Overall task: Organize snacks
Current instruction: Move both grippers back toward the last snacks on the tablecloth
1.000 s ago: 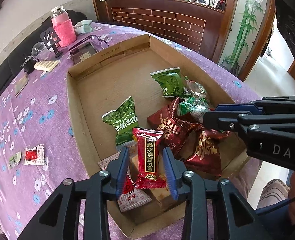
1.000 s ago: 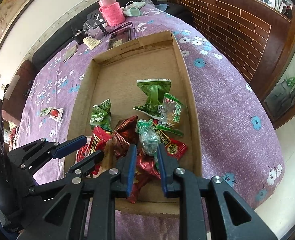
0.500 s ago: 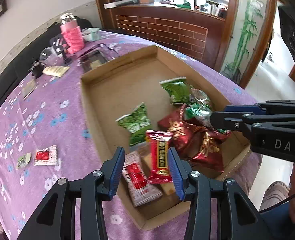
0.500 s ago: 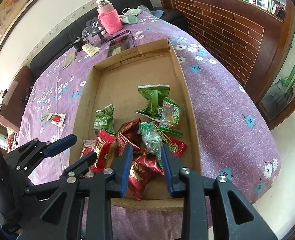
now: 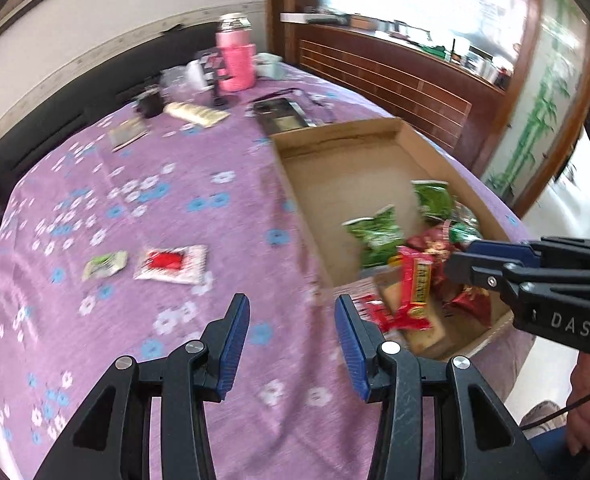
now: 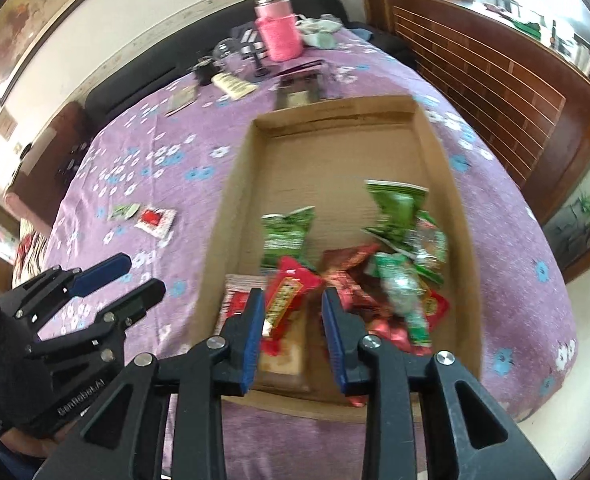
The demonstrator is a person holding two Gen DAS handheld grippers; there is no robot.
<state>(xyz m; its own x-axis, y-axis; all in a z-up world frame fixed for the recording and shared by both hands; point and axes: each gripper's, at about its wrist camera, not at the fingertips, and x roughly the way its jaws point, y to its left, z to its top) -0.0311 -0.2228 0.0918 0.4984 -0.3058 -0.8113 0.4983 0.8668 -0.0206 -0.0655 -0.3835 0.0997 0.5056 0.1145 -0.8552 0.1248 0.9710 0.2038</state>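
A shallow cardboard box (image 5: 335,148) (image 6: 335,120) on the purple flowered tablecloth holds several green and red snack packets, piled at its near end. A red bar packet (image 5: 415,288) (image 6: 287,296) lies on top of the pile. Two packets lie loose on the cloth left of the box: a white one with a red print (image 5: 171,264) (image 6: 155,218) and a small green one (image 5: 105,264) (image 6: 124,211). My left gripper (image 5: 293,344) is open and empty above the cloth, left of the box. My right gripper (image 6: 293,326) is open and empty over the near end of the box.
A pink bottle (image 5: 235,60) (image 6: 277,28), a dark tray (image 5: 281,114), papers and small items stand at the far side of the table. A dark sofa runs behind it. A brick-patterned counter (image 5: 395,76) stands at the right. The table's edge curves close on the right.
My left gripper opened, let go of the red bar packet in the box, and swung left over the cloth. My right gripper opened, released the green packet, and pulled back.
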